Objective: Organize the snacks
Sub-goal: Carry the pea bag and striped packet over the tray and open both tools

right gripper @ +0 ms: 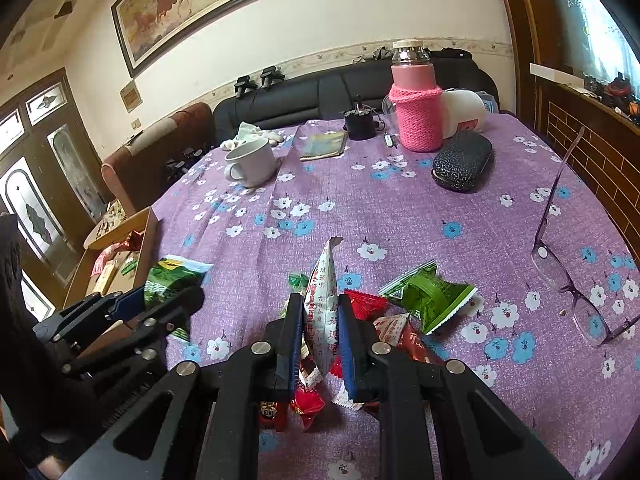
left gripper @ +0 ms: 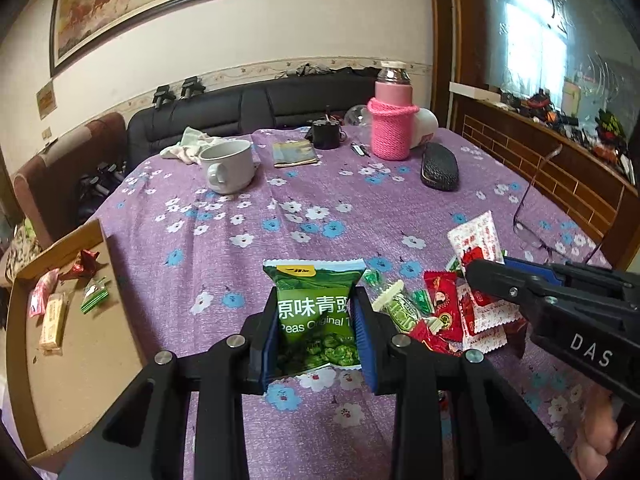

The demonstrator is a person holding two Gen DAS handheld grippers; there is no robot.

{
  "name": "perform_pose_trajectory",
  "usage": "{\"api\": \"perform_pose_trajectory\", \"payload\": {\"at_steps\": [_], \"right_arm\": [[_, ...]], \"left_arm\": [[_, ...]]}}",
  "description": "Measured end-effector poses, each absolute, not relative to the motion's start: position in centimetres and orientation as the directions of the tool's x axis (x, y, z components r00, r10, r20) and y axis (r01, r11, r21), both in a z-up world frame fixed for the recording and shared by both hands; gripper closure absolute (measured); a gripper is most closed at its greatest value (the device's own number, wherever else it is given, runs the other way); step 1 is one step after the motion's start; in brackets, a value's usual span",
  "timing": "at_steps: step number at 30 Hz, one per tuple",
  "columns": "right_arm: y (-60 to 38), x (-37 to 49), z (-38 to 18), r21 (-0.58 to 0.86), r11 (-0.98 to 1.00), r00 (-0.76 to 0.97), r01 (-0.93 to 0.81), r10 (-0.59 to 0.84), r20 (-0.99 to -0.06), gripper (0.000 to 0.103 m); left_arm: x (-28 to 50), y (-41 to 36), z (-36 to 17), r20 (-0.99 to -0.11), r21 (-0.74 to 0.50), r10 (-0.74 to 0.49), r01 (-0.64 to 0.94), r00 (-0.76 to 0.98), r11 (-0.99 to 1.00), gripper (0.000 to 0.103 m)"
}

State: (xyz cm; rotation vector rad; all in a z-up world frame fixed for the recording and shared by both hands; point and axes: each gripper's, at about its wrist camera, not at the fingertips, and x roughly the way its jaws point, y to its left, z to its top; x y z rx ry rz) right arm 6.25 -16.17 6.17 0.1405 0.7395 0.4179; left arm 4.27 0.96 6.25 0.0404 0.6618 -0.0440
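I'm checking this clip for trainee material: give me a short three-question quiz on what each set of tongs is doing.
1. True or false: the left tongs grip a green pea packet.
2. The right tongs hold: A) white-and-red sachet B) mug C) glasses
3. Fill in: sorted snacks lie in the cardboard ___ left of the table.

Key: 1 true; 2 A; 3 box.
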Motion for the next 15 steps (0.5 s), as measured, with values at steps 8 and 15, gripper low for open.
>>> {"api": "perform_pose_trajectory", "payload": {"at_steps": [8, 15], "right_arm": [[-16.0, 6.2, 6.4, 0.313, 0.890, 0.642, -0.331, 0.456, -0.617, 0.086], [-12.2, 5.0, 7.4, 0.351, 0.839, 0.563, -0.415, 0.540, -0.625, 0.086]], "left_arm": [[2.3, 4.0, 8.1, -0.604, -0.028, -0.012, -0.006, 0.797, 1.000, 0.071], [0.4, 11.2, 8.7, -0.611, -0.096, 0.050, -0.137, 0.790, 0.986, 0.071]]}}
